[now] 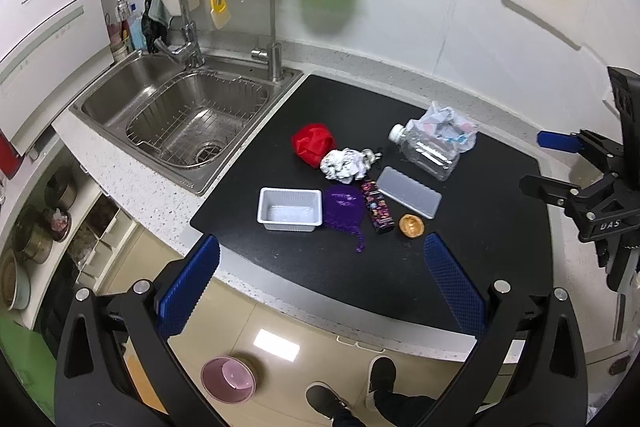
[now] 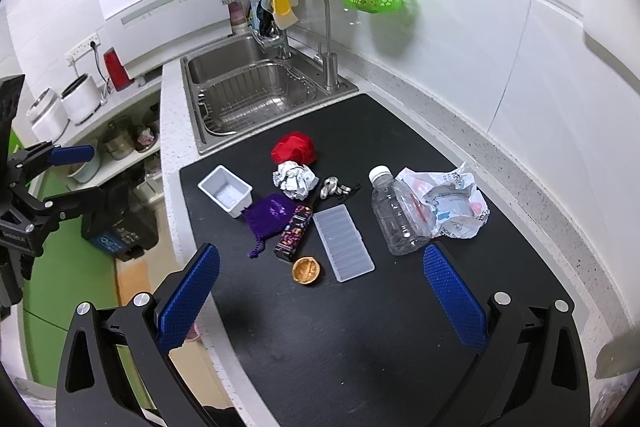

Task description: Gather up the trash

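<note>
Two grippers hang above the worktop point(image 2: 360, 347), both with jaws spread wide and empty: the left gripper point(image 1: 322, 291) at the front edge, the right gripper point(image 2: 322, 295) over the black mat. The trash lies untouched on the mat, left to right: a white tray point(image 2: 225, 190), a purple pouch point(image 2: 270, 213), a red cloth point(image 2: 294, 147), a paper ball point(image 2: 294, 179), a dark carton point(image 2: 294, 231), a walnut shell point(image 2: 307, 270), a clear lid point(image 2: 343, 242), a bottle point(image 2: 398, 215) and a plastic bag point(image 2: 452, 205). Collecting seems not yet begun; the next move calls for lowering one gripper onto a piece, likely the walnut shell nearest the right one.
</note>
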`<action>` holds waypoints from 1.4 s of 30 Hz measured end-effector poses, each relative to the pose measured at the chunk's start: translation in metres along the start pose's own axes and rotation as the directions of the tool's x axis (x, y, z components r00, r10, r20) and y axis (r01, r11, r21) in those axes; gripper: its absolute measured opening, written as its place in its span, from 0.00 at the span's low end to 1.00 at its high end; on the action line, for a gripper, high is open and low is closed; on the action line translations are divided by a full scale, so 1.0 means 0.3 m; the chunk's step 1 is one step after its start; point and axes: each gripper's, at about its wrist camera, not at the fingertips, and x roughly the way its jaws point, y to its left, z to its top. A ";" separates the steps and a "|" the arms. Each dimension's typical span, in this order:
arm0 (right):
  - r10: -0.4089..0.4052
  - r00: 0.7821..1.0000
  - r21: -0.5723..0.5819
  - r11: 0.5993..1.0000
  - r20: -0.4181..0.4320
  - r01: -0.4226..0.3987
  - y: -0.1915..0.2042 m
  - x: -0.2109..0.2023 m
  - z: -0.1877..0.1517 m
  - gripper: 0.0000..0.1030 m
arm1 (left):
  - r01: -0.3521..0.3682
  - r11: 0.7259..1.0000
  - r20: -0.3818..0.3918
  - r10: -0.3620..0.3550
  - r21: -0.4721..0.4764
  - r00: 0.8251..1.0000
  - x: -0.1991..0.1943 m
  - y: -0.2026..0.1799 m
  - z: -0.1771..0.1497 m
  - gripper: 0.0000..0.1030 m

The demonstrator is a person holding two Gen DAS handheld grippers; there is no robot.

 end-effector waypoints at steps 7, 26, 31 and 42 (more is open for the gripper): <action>-0.021 0.999 -0.015 1.000 -0.042 0.020 -0.054 0.108 0.019 0.95 | -0.039 0.999 -0.036 0.038 -0.005 0.999 0.113 0.048 0.013 0.97; -0.055 0.975 -0.040 0.998 -0.214 0.047 -0.233 0.497 0.071 0.95 | -0.101 0.994 -0.211 0.089 -0.047 0.973 0.548 0.235 0.077 0.97; -0.060 0.966 -0.037 0.998 -0.250 0.053 -0.264 0.574 0.081 0.95 | -0.104 0.993 -0.266 0.083 -0.064 0.960 0.653 0.271 0.078 0.97; -0.036 0.956 -0.042 0.999 -0.292 0.025 -0.286 0.691 0.086 0.94 | -0.095 0.994 -0.373 0.072 -0.044 0.925 0.784 0.270 0.045 0.50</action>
